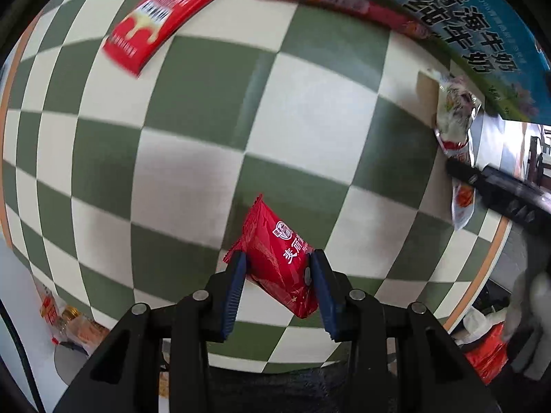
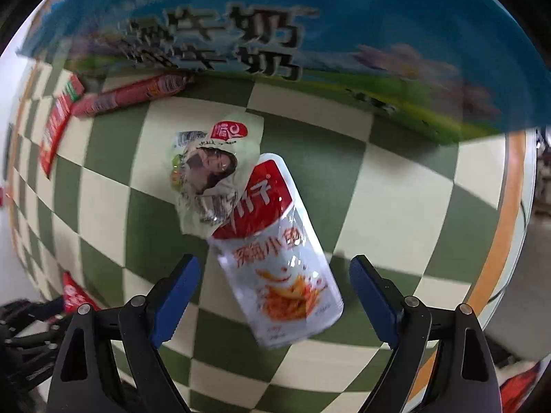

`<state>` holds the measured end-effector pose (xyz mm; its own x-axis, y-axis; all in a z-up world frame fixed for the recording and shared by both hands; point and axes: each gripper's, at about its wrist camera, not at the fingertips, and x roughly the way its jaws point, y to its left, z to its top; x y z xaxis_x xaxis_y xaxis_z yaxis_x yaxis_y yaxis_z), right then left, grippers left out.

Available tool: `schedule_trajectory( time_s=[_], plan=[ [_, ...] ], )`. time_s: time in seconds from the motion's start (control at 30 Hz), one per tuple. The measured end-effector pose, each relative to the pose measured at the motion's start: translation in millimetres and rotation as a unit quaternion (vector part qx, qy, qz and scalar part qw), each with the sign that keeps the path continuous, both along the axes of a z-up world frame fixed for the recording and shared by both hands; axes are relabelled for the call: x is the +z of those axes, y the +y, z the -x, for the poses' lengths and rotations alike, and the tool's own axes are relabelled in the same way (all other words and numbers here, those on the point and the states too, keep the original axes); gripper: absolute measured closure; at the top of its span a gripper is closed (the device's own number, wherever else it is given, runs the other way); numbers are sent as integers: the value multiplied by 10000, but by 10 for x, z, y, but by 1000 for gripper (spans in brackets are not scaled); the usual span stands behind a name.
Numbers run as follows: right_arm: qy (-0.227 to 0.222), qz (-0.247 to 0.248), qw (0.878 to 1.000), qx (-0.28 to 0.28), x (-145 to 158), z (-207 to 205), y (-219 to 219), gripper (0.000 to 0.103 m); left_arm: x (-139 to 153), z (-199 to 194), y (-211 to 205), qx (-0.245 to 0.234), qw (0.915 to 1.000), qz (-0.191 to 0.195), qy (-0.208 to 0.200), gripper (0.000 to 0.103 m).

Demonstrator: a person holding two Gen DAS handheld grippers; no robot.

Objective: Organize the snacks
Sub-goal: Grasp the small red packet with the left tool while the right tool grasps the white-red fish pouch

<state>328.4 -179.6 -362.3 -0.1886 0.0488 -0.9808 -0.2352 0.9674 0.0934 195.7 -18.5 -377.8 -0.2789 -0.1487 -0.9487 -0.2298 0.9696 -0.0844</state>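
Nearest in the left wrist view, a small red snack packet (image 1: 280, 258) is pinched between the blue pads of the left gripper (image 1: 277, 272); the pads press on both of its sides, and it is held above the green-and-cream checkered tablecloth (image 1: 310, 110). In the right wrist view the right gripper (image 2: 275, 296) is seen with its jaws spread wide and nothing clamped; between the fingers, but not touched by either pad, a white pouch with a red top (image 2: 275, 251) lies flat on the cloth. A pale crumpled packet printed with a picture (image 2: 213, 175) is found just beyond the pouch, overlapping its red upper end. At the left edge of the right view a corner of a red packet (image 2: 74, 294) can be made out beside dark hardware, most likely the other gripper. Further out, a long pinkish-red sausage stick (image 2: 134, 94) is laid along the foot of a large blue-and-green box printed with Chinese characters (image 2: 344, 34), and a flat red wrapper with a barcode (image 1: 172, 13) is placed to the left of it, near but apart. In the left view the same pale packet and white pouch are seen at the right edge of the table, with the dark body of the right gripper over them. Jars and red packaging are glimpsed below the table edge, too blurred to be identified.
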Motion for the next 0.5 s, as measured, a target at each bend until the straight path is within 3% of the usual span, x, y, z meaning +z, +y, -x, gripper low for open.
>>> schedule_trajectory(
  time_s=[0.1,0.2,0.37,0.5],
  plan=[
    [261,93,9996,-29,-146,50,24,20,-28,-88,-86,-44,10000,-6,-35,67],
    [-116,308,9991,270,-85,155,98,37,-38,-151,-141,-67,10000,0,-67,67],
    [-320,175,9993,106,28,269,54,56,-13,-184,-103,-81,9999,14,-116,67],
    [-323,-93,9993,-166,102,322,-15,60,36,-239,-99,-123,9998,31,-147,67]
  ],
)
